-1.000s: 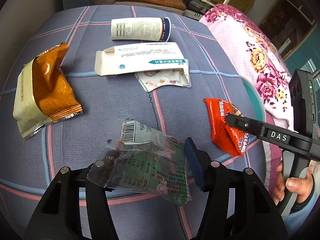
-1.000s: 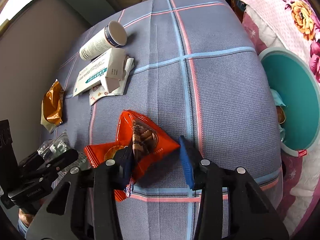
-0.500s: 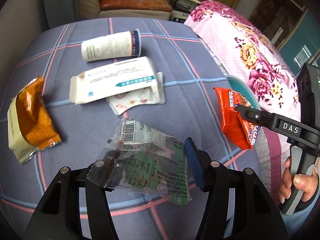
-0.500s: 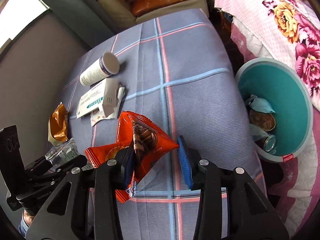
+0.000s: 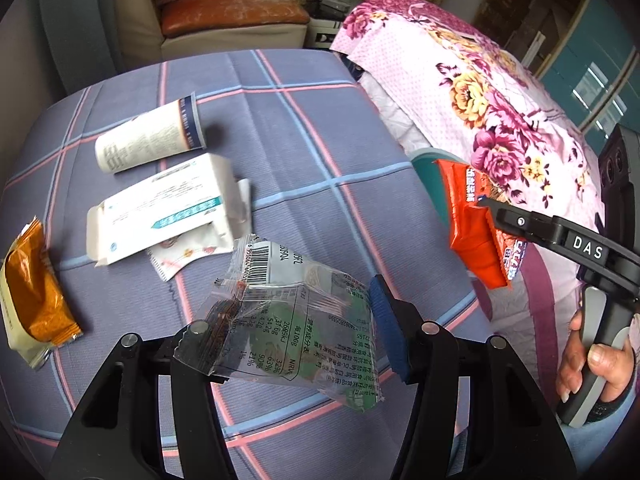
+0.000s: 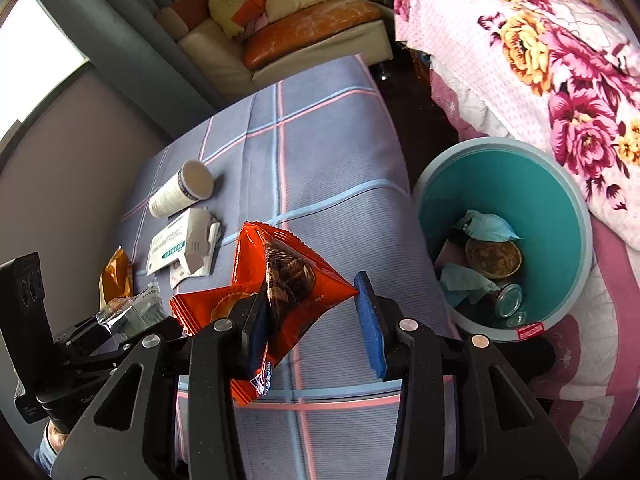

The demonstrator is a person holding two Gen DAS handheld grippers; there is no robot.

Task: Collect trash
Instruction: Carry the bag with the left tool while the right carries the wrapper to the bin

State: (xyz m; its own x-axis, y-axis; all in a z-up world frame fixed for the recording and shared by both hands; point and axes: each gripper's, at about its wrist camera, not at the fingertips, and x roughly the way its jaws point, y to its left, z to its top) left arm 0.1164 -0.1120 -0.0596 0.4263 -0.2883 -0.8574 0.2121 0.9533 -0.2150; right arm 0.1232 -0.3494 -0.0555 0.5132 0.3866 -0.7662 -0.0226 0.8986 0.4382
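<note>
Both wrappers [image 5: 296,320] [image 6: 280,292] lifted – bin rim [image 6: 576,292] beside bed edge

Bed-like surface [image 5: 304,152] under grey-blue cover with pink and light-blue check lines, filling centre of left wrist frame. Lying directly on it, all toward left half: white paper tube [image 5: 150,140] with dark blue rim on its side, upper left; just below, opened white carton [image 5: 164,212] with teal stripe, resting partly over flat printed sachet [image 5: 180,254] that sticks out beneath its lower edge; at far left edge, crumpled orange-and-cream wrapper [image 5: 30,296], apart from carton. Right half of cover bare. Same layout in right wrist frame, items grouped at left centre.
</note>
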